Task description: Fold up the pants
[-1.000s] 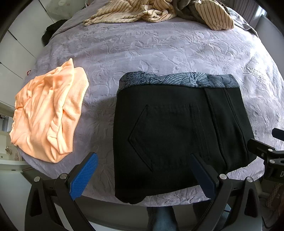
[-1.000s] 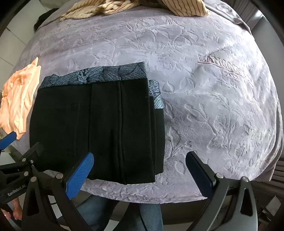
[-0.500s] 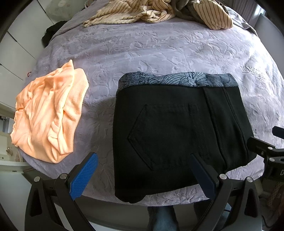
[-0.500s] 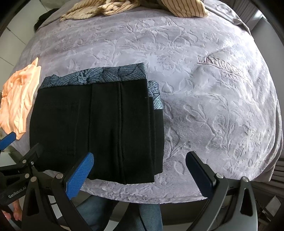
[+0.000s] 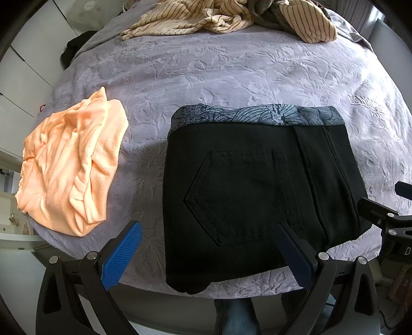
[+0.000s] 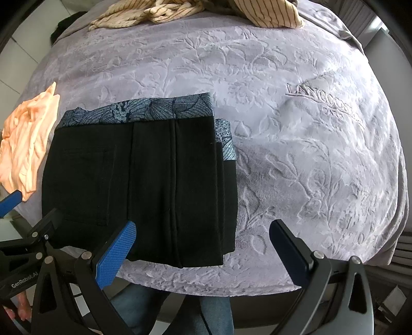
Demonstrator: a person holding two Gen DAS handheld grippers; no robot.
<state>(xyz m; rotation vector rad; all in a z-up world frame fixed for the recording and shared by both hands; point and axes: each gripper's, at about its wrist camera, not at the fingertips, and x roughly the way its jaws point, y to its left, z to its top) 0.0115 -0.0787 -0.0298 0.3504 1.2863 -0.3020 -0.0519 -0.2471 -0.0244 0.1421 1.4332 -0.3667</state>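
Lavender bedspread point(image 5: 231, 67) holds folded black pants point(image 5: 257, 190); both grippers empty, spread

Lilac embossed bedspread point(image 5: 231, 77), crumpled peach garment point(image 5: 69, 167), striped clothes point(image 5: 206, 15) heaped beyond

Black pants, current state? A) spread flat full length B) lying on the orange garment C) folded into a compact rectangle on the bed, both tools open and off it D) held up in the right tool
C: the black pants lie folded with the patterned waistband at the far edge on the purple bedspread; the left tool and the right tool are open, gripping nothing.
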